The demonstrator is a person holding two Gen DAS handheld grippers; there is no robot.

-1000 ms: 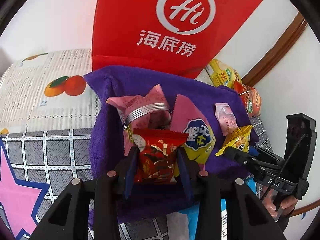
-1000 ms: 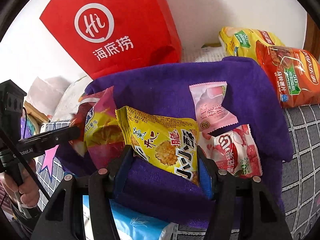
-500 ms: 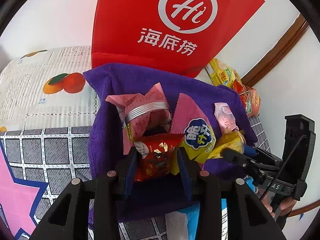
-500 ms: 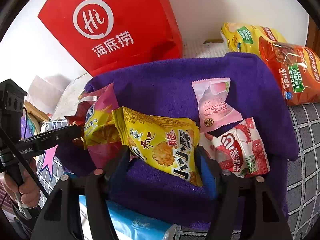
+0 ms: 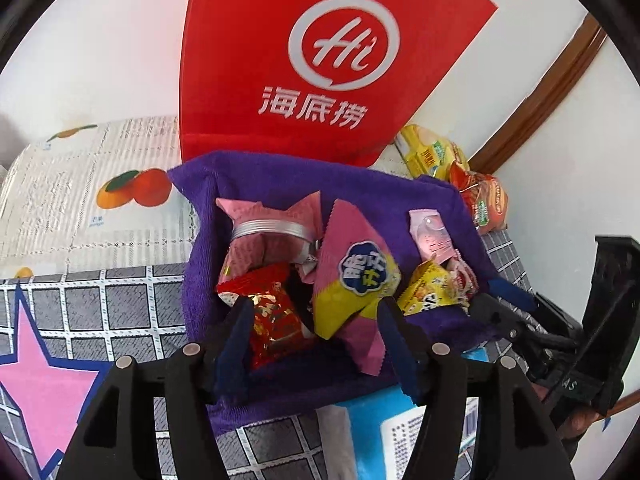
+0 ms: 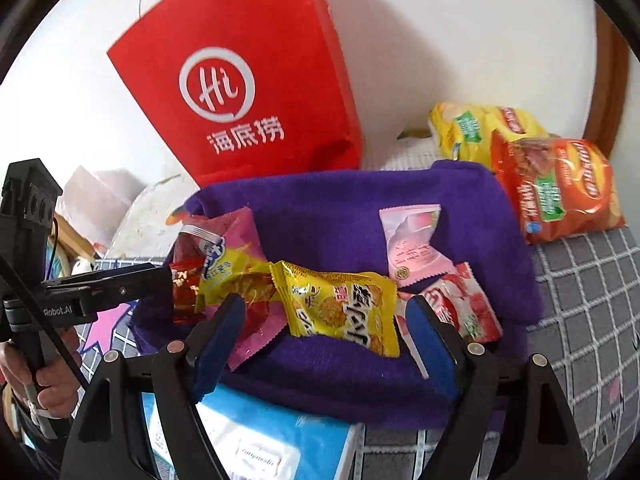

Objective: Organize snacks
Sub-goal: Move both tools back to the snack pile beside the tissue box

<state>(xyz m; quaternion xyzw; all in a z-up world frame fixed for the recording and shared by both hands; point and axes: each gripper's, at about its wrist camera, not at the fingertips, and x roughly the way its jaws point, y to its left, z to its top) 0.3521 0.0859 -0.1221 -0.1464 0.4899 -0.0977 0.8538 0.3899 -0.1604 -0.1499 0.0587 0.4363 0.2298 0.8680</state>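
Observation:
Several snack packets lie on a purple towel. My left gripper is open; a red packet lies between its fingers, touching the left one, with a pink-yellow packet beside it. My right gripper is open around a yellow cracker packet that rests on the towel. A pink candy packet and a red-white packet lie to its right. A metal-rimmed jar sits behind the red packet.
A red paper bag stands against the wall behind the towel. Yellow and orange chip bags lie at the back right. A blue tissue pack lies at the towel's near edge. The bedspread is grey checked.
My left gripper has opened and let go of the red packet, which now lies on the towel. My right gripper has opened wider and the yellow packet has settled lower onto the towel.

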